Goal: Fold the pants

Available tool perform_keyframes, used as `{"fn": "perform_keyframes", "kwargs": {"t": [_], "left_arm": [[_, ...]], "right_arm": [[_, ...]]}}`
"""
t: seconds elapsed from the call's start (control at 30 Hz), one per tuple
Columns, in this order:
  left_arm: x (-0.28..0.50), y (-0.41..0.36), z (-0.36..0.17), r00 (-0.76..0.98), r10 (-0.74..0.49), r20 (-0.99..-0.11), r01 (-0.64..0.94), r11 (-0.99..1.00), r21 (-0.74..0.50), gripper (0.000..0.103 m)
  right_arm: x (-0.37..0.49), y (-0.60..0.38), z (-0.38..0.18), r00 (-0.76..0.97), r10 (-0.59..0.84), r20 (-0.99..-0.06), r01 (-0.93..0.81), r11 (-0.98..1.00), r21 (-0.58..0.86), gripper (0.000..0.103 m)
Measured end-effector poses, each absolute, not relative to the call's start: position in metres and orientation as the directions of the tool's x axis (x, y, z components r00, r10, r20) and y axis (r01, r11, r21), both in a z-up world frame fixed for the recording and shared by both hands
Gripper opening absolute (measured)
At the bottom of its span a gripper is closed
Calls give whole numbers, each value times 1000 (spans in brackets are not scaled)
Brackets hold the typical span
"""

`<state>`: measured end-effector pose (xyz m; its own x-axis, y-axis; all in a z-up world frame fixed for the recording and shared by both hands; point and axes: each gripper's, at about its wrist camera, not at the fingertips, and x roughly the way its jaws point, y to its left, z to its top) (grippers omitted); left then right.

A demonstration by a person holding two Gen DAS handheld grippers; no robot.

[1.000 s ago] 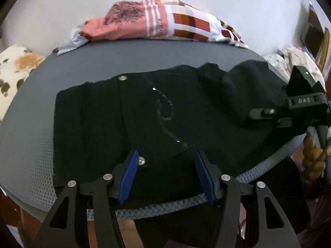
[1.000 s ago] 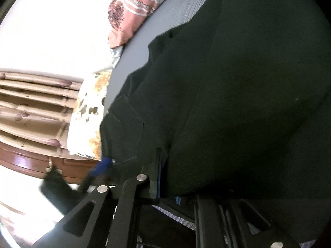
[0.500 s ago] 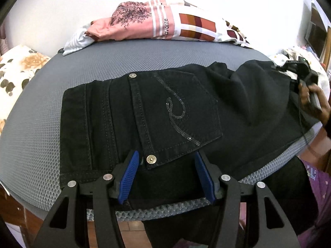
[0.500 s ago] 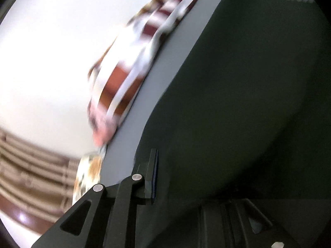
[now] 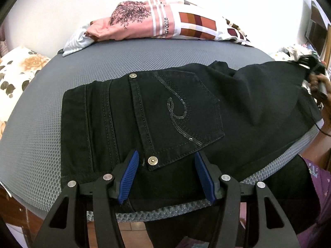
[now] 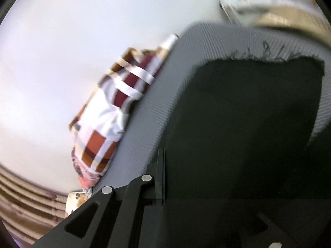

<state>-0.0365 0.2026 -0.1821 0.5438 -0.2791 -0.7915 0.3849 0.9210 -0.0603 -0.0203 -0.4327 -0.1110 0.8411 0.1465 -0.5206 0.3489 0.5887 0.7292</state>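
Pants point(image 5: 165, 119) lie flat across the grey tabletop point(image 5: 41, 124); my right tool point(image 6: 165, 177) has just clamped the leg and drawn it toward frame right, straightening it. Left tool point(image 5: 165, 175) hovers half-open, empty, at lower centre.

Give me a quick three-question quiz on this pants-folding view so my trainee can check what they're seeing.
1. True or false: the left gripper is clamped shut on the black pants.
2. What lies at the far edge of the grey mesh surface? A) patterned clothes B) a shoe C) a book
3. Fill in: the brass rivet between the left gripper's pads sits at a corner of the back ____.

Key: 1 false, its jaws stand open over the cloth. 2 A. 3 pocket.
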Motion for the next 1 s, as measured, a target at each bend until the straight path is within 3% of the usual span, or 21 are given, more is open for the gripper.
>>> {"fn": "perform_keyframes", "kwargs": {"t": [0.13, 0.33, 0.43, 0.6, 0.67, 0.73, 0.8, 1.0], "left_arm": [[-38, 202, -182, 542, -282, -792, 389, 919, -61, 58], [-38, 201, -183, 542, -275, -794, 399, 916, -45, 59], [-39, 199, -183, 543, -269, -796, 407, 913, -30, 60], [-39, 197, -184, 549, -265, -793, 413, 911, -19, 62], [-40, 197, -185, 549, -265, -793, 414, 910, -18, 62], [-40, 197, -185, 549, -266, -792, 417, 909, -17, 63], [-40, 197, -186, 551, -269, -790, 419, 908, -17, 64], [-39, 196, -186, 551, -269, -790, 419, 908, -17, 66]], "right_arm": [[-103, -444, -98, 868, 98, -487, 353, 567, 744, 4], [-186, -468, -170, 792, 103, -601, 505, 441, 742, 4], [-195, -476, -188, 834, 149, -531, 458, 348, 818, 0], [-186, -482, -184, 851, 199, -486, 414, 316, 854, 19], [-188, -488, -184, 865, 199, -460, 396, 290, 871, 22], [-192, -492, -182, 871, 187, -454, 389, 301, 871, 21], [-193, -488, -177, 857, 179, -483, 402, 353, 845, 7], [-196, -506, -166, 868, 128, -479, 402, 385, 831, 7]]}}
